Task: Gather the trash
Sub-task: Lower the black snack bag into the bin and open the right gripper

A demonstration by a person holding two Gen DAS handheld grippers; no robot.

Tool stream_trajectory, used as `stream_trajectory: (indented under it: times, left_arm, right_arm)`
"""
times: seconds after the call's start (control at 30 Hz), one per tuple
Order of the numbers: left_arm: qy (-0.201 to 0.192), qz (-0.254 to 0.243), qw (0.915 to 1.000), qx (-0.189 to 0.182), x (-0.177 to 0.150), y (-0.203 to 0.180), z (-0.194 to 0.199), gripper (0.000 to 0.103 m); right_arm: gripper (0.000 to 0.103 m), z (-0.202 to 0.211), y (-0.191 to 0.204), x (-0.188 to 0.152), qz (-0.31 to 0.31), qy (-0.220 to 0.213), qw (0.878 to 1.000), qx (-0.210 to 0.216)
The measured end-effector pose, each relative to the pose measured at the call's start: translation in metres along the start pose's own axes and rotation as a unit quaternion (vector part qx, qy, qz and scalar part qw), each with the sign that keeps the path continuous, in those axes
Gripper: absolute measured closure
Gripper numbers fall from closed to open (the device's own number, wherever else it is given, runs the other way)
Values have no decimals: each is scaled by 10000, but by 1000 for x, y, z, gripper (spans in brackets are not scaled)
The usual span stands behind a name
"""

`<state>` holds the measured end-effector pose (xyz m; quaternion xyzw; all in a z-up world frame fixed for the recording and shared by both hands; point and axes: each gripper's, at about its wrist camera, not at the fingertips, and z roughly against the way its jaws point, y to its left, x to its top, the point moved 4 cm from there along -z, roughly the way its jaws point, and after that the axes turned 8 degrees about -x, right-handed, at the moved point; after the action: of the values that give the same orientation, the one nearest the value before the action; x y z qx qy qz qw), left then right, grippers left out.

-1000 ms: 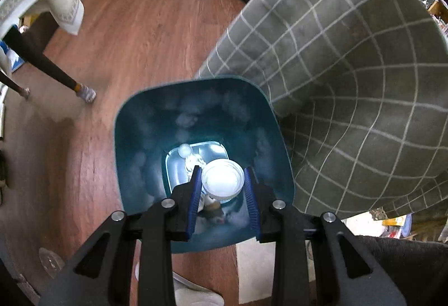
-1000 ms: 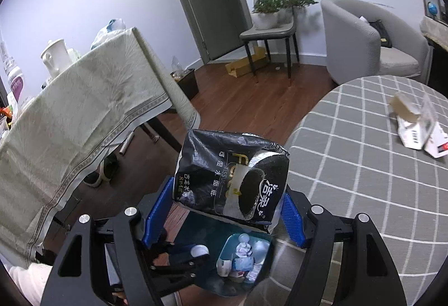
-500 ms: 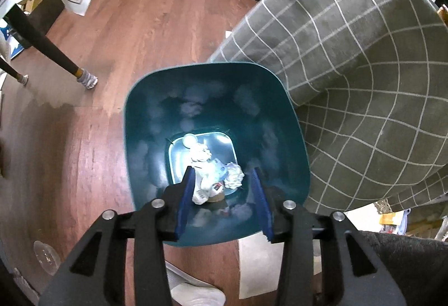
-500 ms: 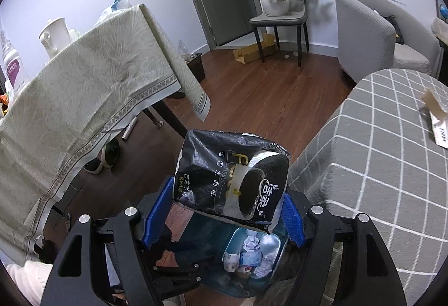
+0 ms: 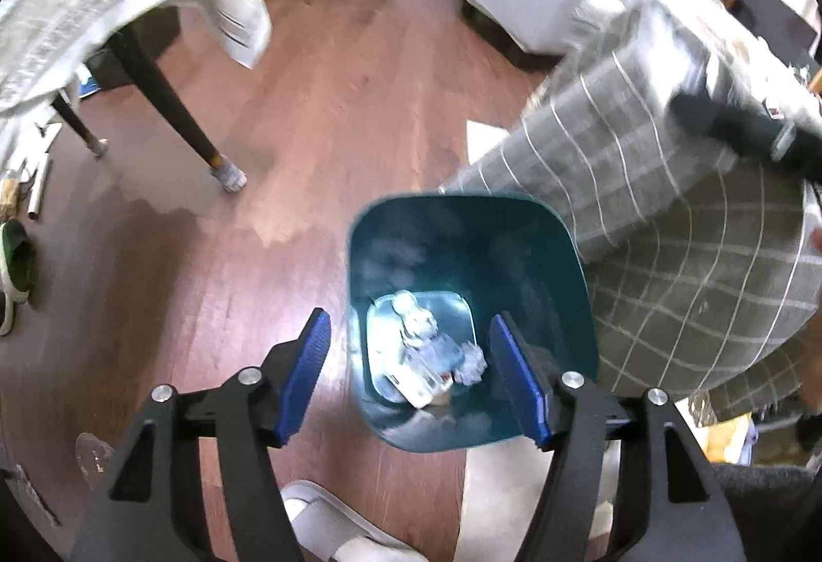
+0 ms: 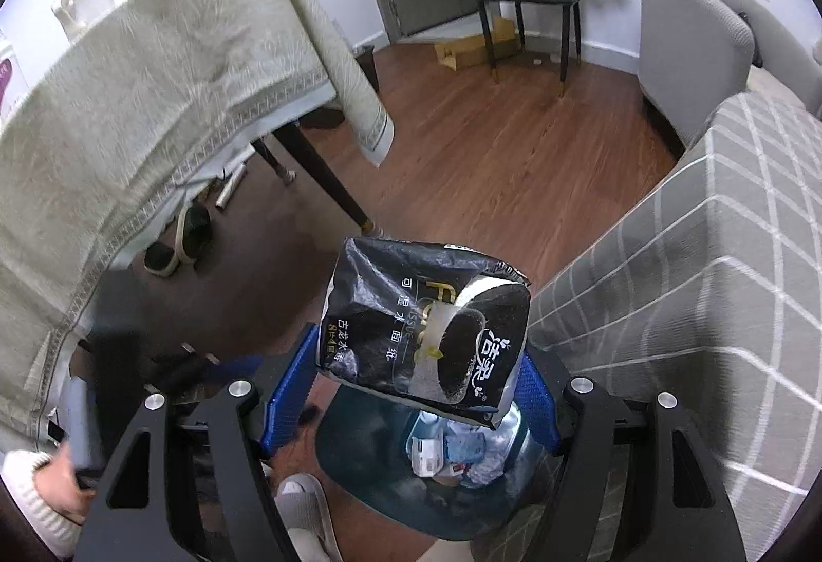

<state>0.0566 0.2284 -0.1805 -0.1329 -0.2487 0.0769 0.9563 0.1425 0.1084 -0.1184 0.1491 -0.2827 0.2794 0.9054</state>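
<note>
Teal plastic fills the middle of our left wrist view: the trash bin (image 5: 470,320) stands on the wooden floor (image 5: 318,110), tucked just beside the desk (image 5: 683,254) with its grey checked cloth. Our left claw (image 5: 411,374) hangs above it, pointing steeply down, jaws opening with nothing between them, and crumpled trash (image 5: 429,356) lies at the bin's bottom. So we judge one drop done and a second in hand. Over to the right: our right claw (image 6: 411,395) pinches a black tissue wrapper (image 6: 426,325) between its blue pads, tilted down over the bin mouth. Next we need that wrapper centred over the opening, clear of the cloth edge, then the pads spread to let it fall.
</note>
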Motion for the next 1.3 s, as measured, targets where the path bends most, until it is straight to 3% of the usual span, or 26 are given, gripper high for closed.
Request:
stream_trajectory:
  times: [0.23,0.57,0.97,1.07,1.13,1.3]
  left_arm:
    - [-605,47,9981,76,19,14,45,40]
    - [-1411,-299,9894,196,41,-5,99,48]
    - [-1871,-663,9801,-1,55,-33,130,57]
    - [-1943,-612,9790,-44,59,-36,134,57]
    - [-2001,-585,9780,-27,61,-38,138,57]
    - [-2152,-624,9745,107,68,-44,147,59]
  right_arm:
    - [32,-33,15,-14,193,379,9991,-49]
    - [31,-86,21,-47,371,1132,9927,-175]
    - [30,-125,25,-83,641,1763,9813,-425]
    - [24,-132,22,-91,787,1876,9772,-613]
    - [14,-134,19,-97,850,1992,9741,-650]
    - [14,-125,15,-100,945,1940,9741,-670]
